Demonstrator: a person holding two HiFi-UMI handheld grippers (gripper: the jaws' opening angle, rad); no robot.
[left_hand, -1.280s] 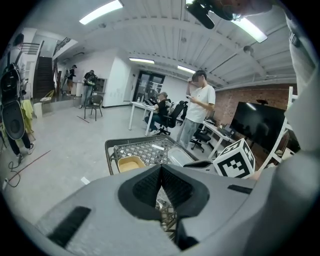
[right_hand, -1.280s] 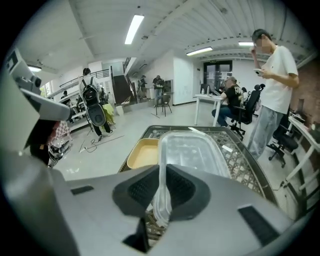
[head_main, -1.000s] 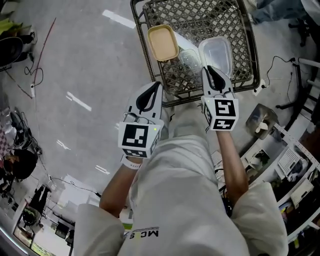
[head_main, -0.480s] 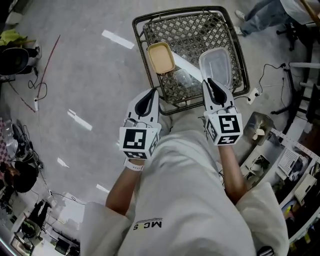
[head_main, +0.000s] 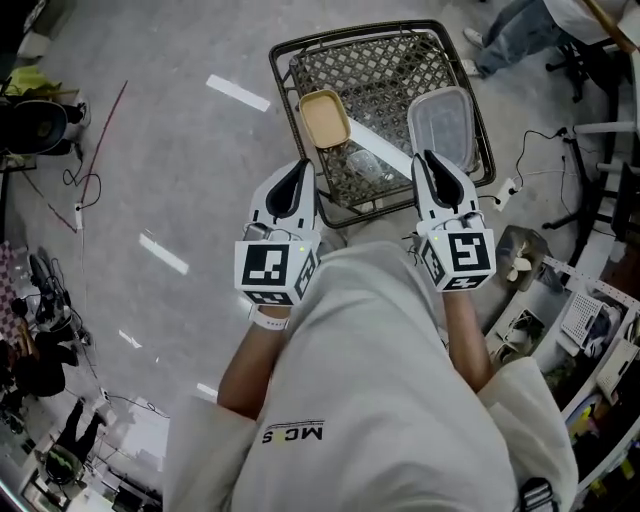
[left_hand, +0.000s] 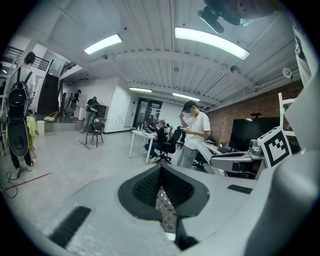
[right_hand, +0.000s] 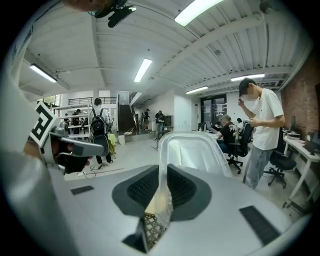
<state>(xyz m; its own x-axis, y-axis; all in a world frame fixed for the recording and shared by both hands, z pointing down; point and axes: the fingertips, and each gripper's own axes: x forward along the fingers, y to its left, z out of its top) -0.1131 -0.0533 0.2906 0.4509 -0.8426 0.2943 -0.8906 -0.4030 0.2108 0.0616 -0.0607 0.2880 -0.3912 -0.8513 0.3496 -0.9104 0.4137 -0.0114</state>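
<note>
The right gripper (head_main: 432, 160) is clamped on the rim of a clear tub (head_main: 445, 122), seemingly mid-lift over the wire basket (head_main: 380, 27). The left gripper (head_main: 300, 168), jaws together and empty, hovers near a tan tray (head_main: 324, 118). Moving the tub on by its thin rim calls for a steady grip.

Standing person in white shirt (left_hand: 195, 131), seated person (left_hand: 161, 134) at desk (left_hand: 140, 133), black monitor (left_hand: 248, 145) nearby.

Clear plastic tub (head_main: 447, 125): translucent, rectangular, rounded corners. Its near rim is pinched between the jaws of the right gripper (head_main: 432, 158), and it is tilted up over the right side of the wire basket (head_main: 380, 28). Tan tray (head_main: 325, 118): smaller, similar shape, lying in the basket's left part.
</note>
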